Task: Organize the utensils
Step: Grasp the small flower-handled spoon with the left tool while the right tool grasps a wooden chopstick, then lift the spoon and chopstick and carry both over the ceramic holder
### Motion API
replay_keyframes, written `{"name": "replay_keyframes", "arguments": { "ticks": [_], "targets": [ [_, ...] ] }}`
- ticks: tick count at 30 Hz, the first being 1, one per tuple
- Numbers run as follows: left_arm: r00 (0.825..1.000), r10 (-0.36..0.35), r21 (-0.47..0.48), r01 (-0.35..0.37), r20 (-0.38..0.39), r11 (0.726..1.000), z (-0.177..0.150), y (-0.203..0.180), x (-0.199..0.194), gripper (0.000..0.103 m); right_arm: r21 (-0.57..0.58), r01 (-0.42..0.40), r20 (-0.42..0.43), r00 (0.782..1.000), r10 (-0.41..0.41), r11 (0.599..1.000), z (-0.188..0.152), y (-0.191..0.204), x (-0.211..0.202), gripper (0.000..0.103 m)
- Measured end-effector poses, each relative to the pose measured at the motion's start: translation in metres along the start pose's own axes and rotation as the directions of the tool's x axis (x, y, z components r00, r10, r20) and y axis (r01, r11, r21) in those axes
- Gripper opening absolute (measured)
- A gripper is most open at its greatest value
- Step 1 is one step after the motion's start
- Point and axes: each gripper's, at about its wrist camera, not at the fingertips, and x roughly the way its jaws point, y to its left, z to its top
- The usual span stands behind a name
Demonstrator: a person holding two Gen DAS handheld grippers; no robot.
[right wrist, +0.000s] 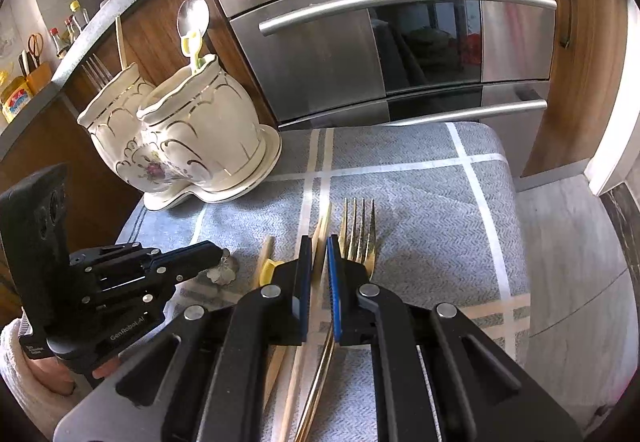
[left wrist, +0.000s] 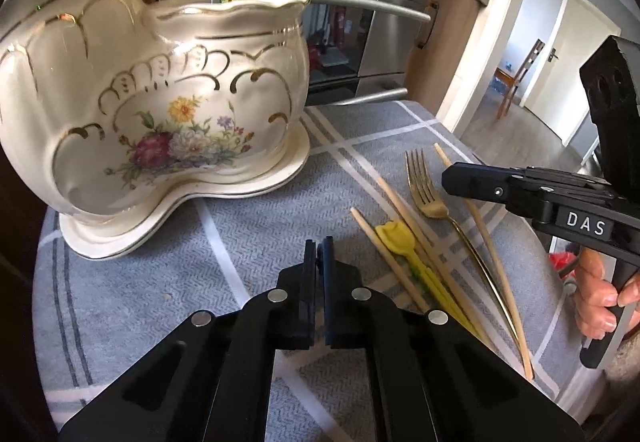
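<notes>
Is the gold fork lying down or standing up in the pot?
Lying down. The gold fork lies flat on the grey cloth, outside the ceramic holder.

We counted three chopsticks (left wrist: 404,201), one gold fork (left wrist: 424,189) and one yellow spoon (left wrist: 394,238) on the desk, and one flowery holder (left wrist: 160,113) with two cups.

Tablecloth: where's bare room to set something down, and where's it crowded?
Free: the grey tablecloth right of the gold fork, toward the oven; also between the ceramic utensil holder and the left gripper. Crowded: fork, chopsticks and yellow utensil lie bunched together.
</notes>
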Motion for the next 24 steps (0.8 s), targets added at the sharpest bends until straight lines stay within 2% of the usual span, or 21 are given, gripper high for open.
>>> {"name": "replay_keyframes", "arguments": {
  "ticks": [5,9,15,24],
  "targets": [
    [0.999,0.003,0.025,-0.004,0.032,1.000,0.002,-0.003,-0.010,0.003,0.000,-0.006,0.013,1.000,0.006,1.000,0.001,0.001,-0.002,0.008],
    [0.994,0.000,0.058,-0.006,0.106,0.998,0.004,-0.005,-0.035,0.002,-0.014,-0.010,0.061,0.998,0.011,1.000,0.004,0.005,-0.011,0.007],
    [0.976,0.010,0.084,-0.029,0.217,0.996,0.007,-0.006,-0.073,0.002,-0.017,-0.035,0.152,0.988,0.037,0.999,0.008,0.010,-0.030,0.006],
    [0.945,0.038,0.110,-0.078,0.326,0.991,0.009,-0.002,-0.112,0.002,-0.047,-0.062,0.262,0.962,0.072,0.997,0.015,0.028,-0.054,0.005]
  ]
}}
